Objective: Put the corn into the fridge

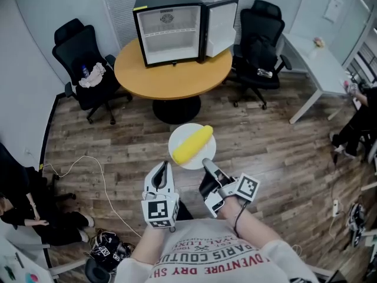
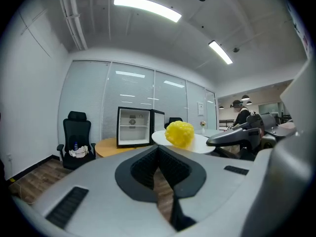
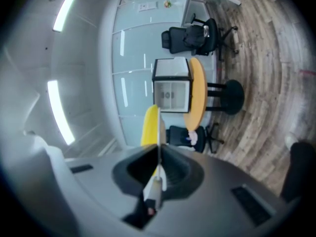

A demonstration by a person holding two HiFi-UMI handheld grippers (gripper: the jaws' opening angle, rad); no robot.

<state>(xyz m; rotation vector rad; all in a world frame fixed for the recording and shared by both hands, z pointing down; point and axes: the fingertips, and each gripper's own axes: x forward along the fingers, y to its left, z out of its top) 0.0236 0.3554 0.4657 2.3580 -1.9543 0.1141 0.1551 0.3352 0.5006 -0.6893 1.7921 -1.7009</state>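
A yellow corn cob [image 1: 191, 145] lies on a small white plate [image 1: 205, 158] held in the air over the wooden floor. My right gripper [image 1: 207, 165] is shut on the plate's near rim; in the right gripper view the plate [image 3: 159, 132] stands edge-on between the jaws with the corn [image 3: 149, 127] on its left face. My left gripper [image 1: 163, 170] hangs just left of the plate, shut and empty. Ahead of it I see the corn [image 2: 179, 134] and the plate [image 2: 200, 145]. The mini fridge [image 1: 171, 28] stands on the round table [image 1: 171, 72], door open, shelves bare.
Black office chairs [image 1: 82, 63] [image 1: 259, 40] flank the round table; the left one has a cloth and a bottle on it. A white desk [image 1: 315, 61] stands at the right. A white cable [image 1: 88, 170] trails over the floor. People sit at the lower left [image 1: 23, 211] and right edge [image 1: 359, 122].
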